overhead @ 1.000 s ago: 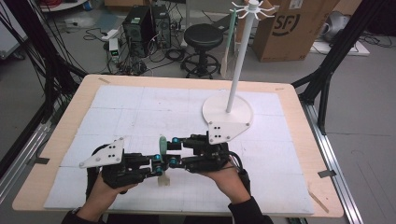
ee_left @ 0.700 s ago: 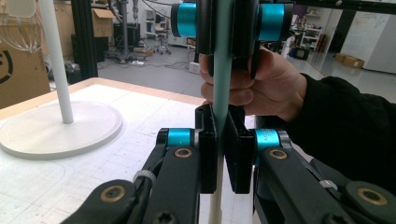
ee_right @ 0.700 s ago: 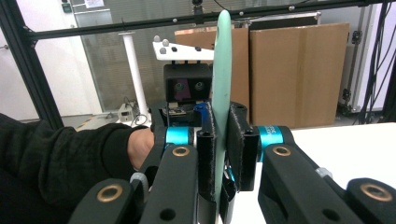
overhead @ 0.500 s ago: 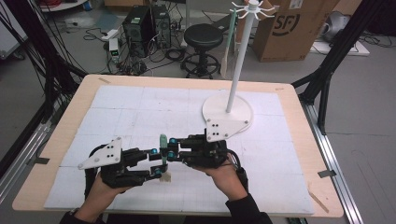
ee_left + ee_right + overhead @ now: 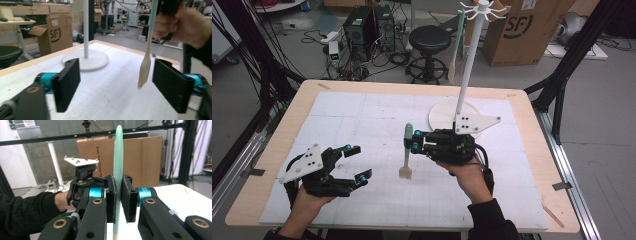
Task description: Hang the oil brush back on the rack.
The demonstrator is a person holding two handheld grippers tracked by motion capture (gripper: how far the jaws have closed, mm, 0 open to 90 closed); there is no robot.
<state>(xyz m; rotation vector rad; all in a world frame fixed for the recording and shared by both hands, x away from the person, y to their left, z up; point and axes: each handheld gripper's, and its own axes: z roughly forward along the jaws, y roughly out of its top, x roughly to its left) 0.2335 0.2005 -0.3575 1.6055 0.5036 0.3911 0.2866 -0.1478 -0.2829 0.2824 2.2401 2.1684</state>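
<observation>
While the left claw (image 5: 354, 164) sits low at the near left of the counter (image 5: 362, 95), its jaws have just been opening and now stand spread with nothing pinched; in the left gripper view the brush's pale head (image 5: 144, 72) hangs between them but clear of both pads. Moving right, the brush (image 5: 406, 150) hangs upright above the middle of the counter, green handle up, bristles down, apparently just off the white mat. The right claw (image 5: 416, 141) is pressed together on that green handle, and the right gripper view shows both pads flat against the handle (image 5: 118, 165). Farther right stands the white hanging stand (image 5: 472, 65), its round base behind the right claw.

The step looks like carrying the brush to the stand's top hooks. Doing it well calls for drawing the left claw wide first, keeping the handle vertical, and lifting high before closing in. Whether the handle has a hanging hole is unclear from these views.
</observation>
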